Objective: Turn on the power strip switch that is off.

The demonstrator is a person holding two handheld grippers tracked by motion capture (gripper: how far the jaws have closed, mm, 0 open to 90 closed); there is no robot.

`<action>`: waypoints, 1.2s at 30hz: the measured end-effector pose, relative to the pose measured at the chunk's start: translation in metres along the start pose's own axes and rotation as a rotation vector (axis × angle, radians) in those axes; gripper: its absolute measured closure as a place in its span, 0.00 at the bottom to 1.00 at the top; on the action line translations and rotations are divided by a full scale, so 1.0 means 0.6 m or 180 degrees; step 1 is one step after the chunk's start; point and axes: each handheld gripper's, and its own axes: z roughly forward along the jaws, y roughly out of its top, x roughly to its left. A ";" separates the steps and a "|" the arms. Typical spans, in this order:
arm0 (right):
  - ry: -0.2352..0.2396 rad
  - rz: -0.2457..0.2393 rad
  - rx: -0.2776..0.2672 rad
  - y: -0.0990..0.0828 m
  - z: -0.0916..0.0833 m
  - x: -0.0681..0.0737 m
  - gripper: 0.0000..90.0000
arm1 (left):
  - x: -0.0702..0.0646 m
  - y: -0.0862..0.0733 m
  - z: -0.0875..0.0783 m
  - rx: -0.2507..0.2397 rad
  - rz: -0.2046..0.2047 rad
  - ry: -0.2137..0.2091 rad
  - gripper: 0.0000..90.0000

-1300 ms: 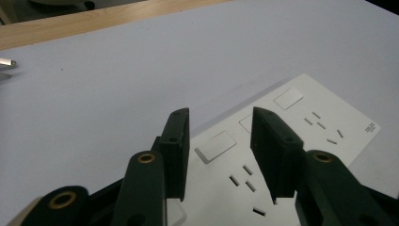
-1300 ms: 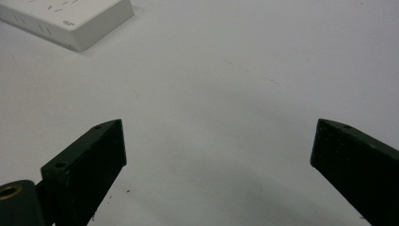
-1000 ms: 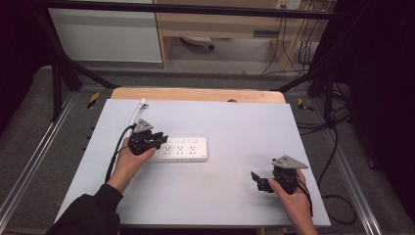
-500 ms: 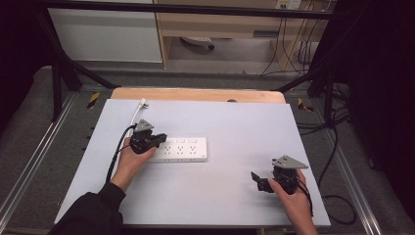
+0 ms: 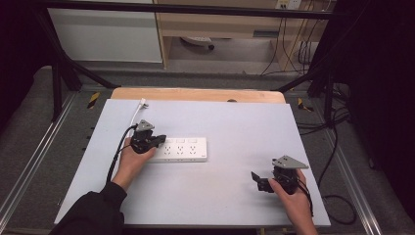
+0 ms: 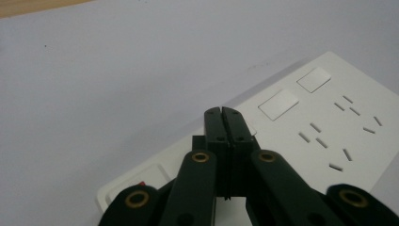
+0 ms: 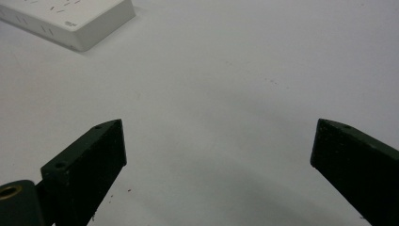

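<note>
Pale grey tabletop (image 5: 235, 122) carries a white power strip (image 5: 183, 149) left of centre. Left gripper (image 6: 222, 113), fingers just closed together with nothing between them, hangs over the strip's left end; right gripper (image 5: 256, 179) near the right front corner, fingers wide apart, empty

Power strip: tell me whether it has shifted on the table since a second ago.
No. The power strip lies at the same spot against the table edges.

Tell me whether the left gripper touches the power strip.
Cannot tell. In the left gripper view, the shut left gripper overlaps the power strip, hiding any contact or gap.
</note>
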 end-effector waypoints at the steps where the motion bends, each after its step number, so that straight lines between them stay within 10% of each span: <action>1: 0.0002 0.0005 -0.0002 0.000 0.000 0.000 0.05 | 0.000 0.000 0.000 -0.0001 0.0002 -0.0001 1.00; 36: -0.0004 -0.0011 -0.0004 -0.001 -0.003 -0.001 0.05 | -0.006 -0.001 0.007 0.0013 0.0041 -0.0042 1.00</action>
